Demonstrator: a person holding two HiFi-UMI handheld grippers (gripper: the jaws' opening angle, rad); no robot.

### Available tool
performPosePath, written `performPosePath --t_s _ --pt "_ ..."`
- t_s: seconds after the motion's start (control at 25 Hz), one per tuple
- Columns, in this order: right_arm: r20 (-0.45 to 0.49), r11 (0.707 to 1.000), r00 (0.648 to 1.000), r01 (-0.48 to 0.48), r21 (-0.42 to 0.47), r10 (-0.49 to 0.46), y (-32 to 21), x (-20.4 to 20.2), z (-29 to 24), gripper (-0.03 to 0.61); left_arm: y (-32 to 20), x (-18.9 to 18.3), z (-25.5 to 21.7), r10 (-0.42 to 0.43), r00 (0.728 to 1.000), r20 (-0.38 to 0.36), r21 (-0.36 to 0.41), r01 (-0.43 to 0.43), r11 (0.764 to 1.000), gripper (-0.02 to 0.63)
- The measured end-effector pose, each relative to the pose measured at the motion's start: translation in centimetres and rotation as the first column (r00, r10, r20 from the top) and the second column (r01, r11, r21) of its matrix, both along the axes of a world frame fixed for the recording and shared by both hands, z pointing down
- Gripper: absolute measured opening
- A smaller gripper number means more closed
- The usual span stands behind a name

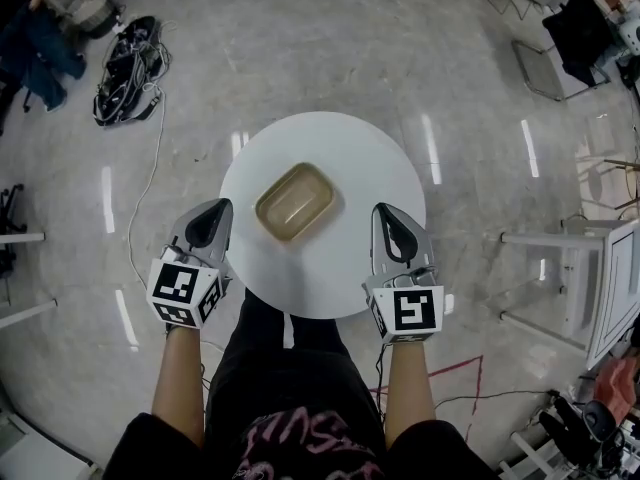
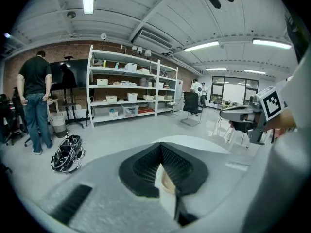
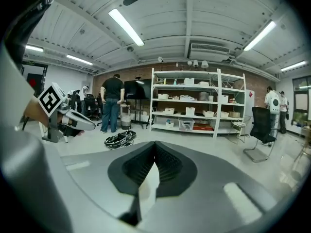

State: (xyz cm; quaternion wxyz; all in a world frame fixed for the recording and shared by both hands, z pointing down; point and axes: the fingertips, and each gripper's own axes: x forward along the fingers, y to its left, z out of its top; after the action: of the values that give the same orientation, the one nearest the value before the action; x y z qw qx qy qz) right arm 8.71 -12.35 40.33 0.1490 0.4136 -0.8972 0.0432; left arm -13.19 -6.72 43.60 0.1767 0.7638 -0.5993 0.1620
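Jaws together, left gripper [image 1: 221, 206] and right gripper [image 1: 382, 209] point forward, flanking tray [image 1: 294, 201].

Bright ceiling strip lights [image 3: 127, 27], floor glare streaks, fisheye-warped edges, perhaps slightly soft

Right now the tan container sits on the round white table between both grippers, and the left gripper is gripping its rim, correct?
No: in the head view the left gripper sits apart from the tan container, jaws shut on nothing. The container sits on the round white table between it and the right gripper.
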Motion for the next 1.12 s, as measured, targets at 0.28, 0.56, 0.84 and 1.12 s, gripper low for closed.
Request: performPosePath --t_s 0.28,0.56,0.84,1.12 --pt "-0.002 0.999 1.0 0.006 -0.049 -0.006 -0.3 -1.2 2.7 0.005 0.0 -1.1 2.6 -0.013 1.0 -0.024 -0.03 0.012 0.999 0.002" --pt "0.007 0.997 1.0 0.009 -0.072 -0.008 -0.5 -2.3 4.3 0.006 -0.1 -1.7 4.6 -0.018 0.999 -0.049 -0.056 0.015 0.998 0.002" --pt "-0.004 0.994 1.0 -0.006 -0.113 0.005 -0.9 -3.1 6.5 0.006 -0.4 -2.4 6.6 -0.021 0.997 -0.069 -0.083 0.015 0.996 0.003" --pt "-0.002 0.991 1.0 -0.014 -0.135 0.014 -1.1 -3.8 8.2 0.006 -0.2 -2.9 8.6 -0.02 0.996 -0.093 -0.11 0.01 0.994 0.003"
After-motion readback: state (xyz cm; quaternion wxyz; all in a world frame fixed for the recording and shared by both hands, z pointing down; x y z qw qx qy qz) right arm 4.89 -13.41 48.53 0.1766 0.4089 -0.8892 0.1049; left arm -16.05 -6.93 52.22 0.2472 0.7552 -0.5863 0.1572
